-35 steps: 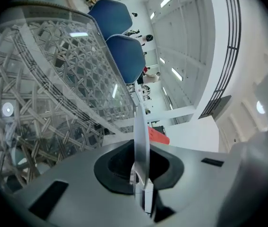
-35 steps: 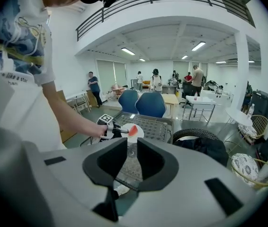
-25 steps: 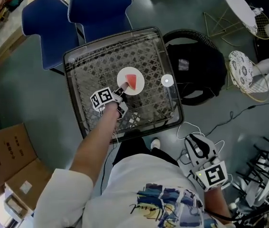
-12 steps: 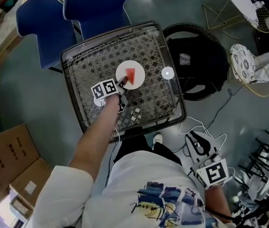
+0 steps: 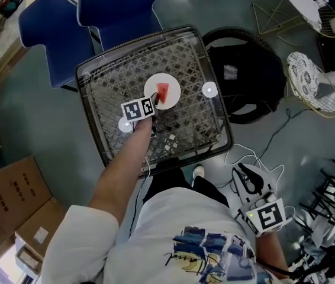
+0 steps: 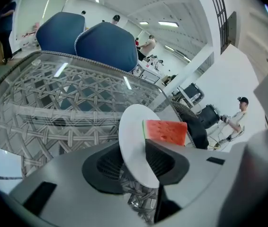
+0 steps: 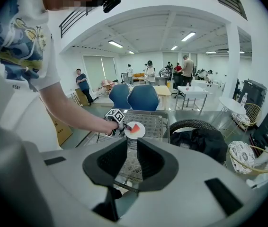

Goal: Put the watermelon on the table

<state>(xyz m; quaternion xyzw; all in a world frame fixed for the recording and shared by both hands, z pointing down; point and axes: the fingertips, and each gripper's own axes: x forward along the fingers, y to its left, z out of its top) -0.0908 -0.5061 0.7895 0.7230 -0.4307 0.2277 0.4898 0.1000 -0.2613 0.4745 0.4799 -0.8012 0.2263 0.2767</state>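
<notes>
The watermelon (image 5: 163,92) is a red wedge with a thin green rind, and it lies on a round white plate (image 5: 155,86) near the middle of the glass tabletop (image 5: 185,123), which has a woven lattice beneath the pane. The left tongs (image 5: 154,104) reach in from the person's side and meet the plate at its near rim. In the left gripper view the left tongs (image 6: 135,162) stand apart and have just been opening. The plate's rim (image 6: 131,141) runs between the two jaws, but the pads are not pressed on it. The watermelon itself (image 6: 165,132) is not between the jaws. It sits on the plate just past their tips, showing above the right-hand jaw with its rind edge turned toward the middle of the plate. The right tongs (image 5: 247,179) hang low at the person's right side, off the tabletop and well apart from the plate. In the right gripper view the right tongs (image 7: 130,160) stand a little apart with nothing between them. The tabletop (image 7: 146,119) and the plate with its watermelon (image 7: 133,128) show far beyond them. Two blue chairs (image 5: 117,7) stand at the far side of the tabletop.
</notes>
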